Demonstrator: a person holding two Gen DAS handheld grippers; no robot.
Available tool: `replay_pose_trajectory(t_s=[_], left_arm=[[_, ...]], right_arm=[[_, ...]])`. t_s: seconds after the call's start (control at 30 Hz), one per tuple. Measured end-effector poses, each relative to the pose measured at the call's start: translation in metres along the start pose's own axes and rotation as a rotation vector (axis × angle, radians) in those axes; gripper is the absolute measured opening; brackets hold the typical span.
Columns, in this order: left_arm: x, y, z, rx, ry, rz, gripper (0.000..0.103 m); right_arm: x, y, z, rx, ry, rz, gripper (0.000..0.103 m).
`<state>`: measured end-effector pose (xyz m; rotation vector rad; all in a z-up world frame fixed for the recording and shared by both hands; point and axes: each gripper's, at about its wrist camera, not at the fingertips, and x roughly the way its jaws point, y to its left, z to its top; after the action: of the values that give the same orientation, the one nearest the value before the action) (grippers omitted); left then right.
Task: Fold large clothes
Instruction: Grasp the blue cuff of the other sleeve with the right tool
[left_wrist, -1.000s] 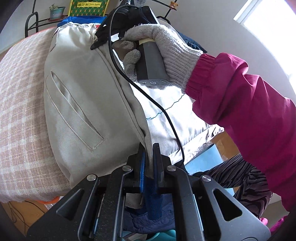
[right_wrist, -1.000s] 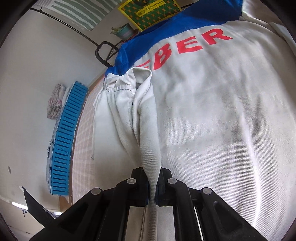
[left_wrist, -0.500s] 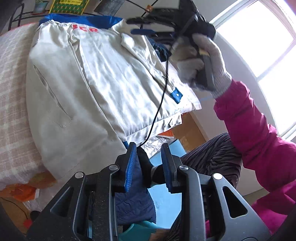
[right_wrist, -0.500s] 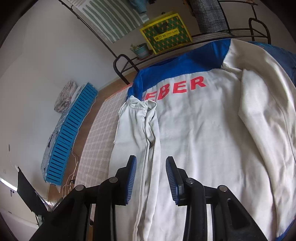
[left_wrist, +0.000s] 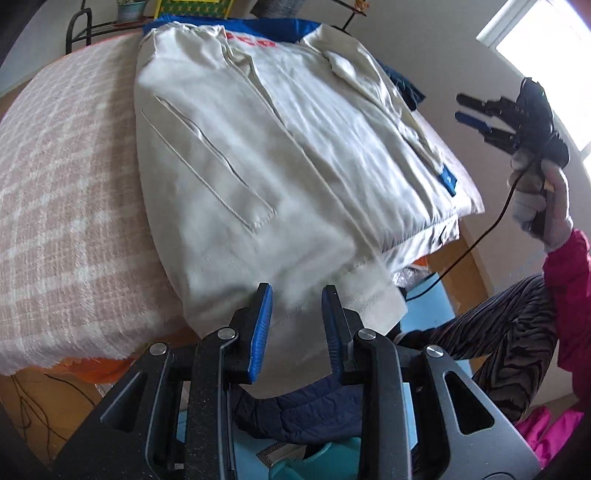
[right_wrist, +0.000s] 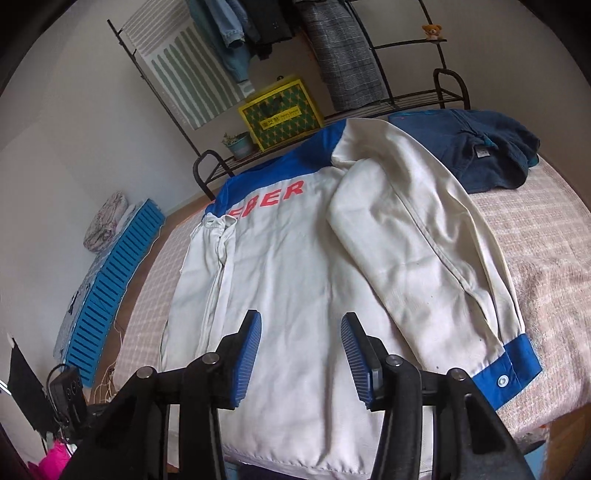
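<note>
A white jacket (right_wrist: 295, 280) with a blue yoke and red letters lies back-up on a pink checked bed (right_wrist: 546, 258); it also shows in the left wrist view (left_wrist: 258, 158). Its left side and sleeve are folded in over the back, and its right sleeve (right_wrist: 424, 236) with a blue cuff lies across the back. My left gripper (left_wrist: 295, 317) is open and empty at the jacket's hem at the bed's near edge. My right gripper (right_wrist: 300, 354) is open and empty above the hem; it also shows raised off to the right in the left wrist view (left_wrist: 476, 114).
A dark blue garment (right_wrist: 480, 151) lies on the bed beyond the jacket. A metal clothes rack (right_wrist: 406, 99) with a yellow box (right_wrist: 280, 110) stands behind the bed. A blue slatted board (right_wrist: 110, 288) leans at the left wall. Dark clothes (left_wrist: 303, 417) lie below the bed edge.
Both grippers have opened and let go of the jacket's folded side. Both have pulled back from the cloth; the right one has risen and moved away to the right.
</note>
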<state>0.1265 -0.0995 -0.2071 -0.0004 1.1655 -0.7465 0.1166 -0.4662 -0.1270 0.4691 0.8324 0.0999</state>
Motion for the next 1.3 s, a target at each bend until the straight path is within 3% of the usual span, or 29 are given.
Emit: replay_pose_trajectory(t_s=[0.13,0.23,0.43,0.5,0.77,0.97,1.1,1.13,1.27,1.3], left_arm=[[0.018,-0.015,-0.014,0.061,0.063,0.036,0.026],[0.007,-0.025,-0.009,0.082,0.032,0.035,0.026],[-0.027,-0.049,0.022,0.087,-0.066,-0.049,0.026],[-0.030,-0.053,0.036,0.084,-0.080,-0.068,0.026],[-0.011,-0.065,0.095,0.104,-0.096,-0.049,0.026],[0.000,-0.060,0.122,0.058,-0.100,-0.066,0.026],[0.002,-0.049,0.124,0.019,-0.124,-0.070,0.026],[0.003,-0.046,0.123,0.010,-0.129,-0.072,0.026],[0.013,-0.036,0.123,-0.026,-0.121,-0.087,0.026],[0.016,-0.034,0.124,-0.038,-0.116,-0.095,0.026]], right_arm=[[-0.005,-0.018,-0.001,0.024,-0.003,-0.003,0.048],[-0.005,-0.033,0.002,0.043,-0.012,-0.007,0.057],[-0.016,-0.083,0.008,0.097,-0.059,-0.135,0.061],[-0.019,-0.107,0.007,0.126,-0.053,-0.172,0.069],[-0.014,-0.193,-0.014,0.301,0.012,-0.234,0.070],[0.008,-0.191,-0.022,0.264,0.095,-0.211,0.070],[0.027,-0.172,-0.024,0.138,0.164,-0.319,0.069],[0.031,-0.167,-0.024,0.107,0.180,-0.344,0.067],[0.034,-0.151,-0.022,0.048,0.201,-0.331,0.021],[0.032,-0.149,-0.021,0.049,0.196,-0.336,0.015]])
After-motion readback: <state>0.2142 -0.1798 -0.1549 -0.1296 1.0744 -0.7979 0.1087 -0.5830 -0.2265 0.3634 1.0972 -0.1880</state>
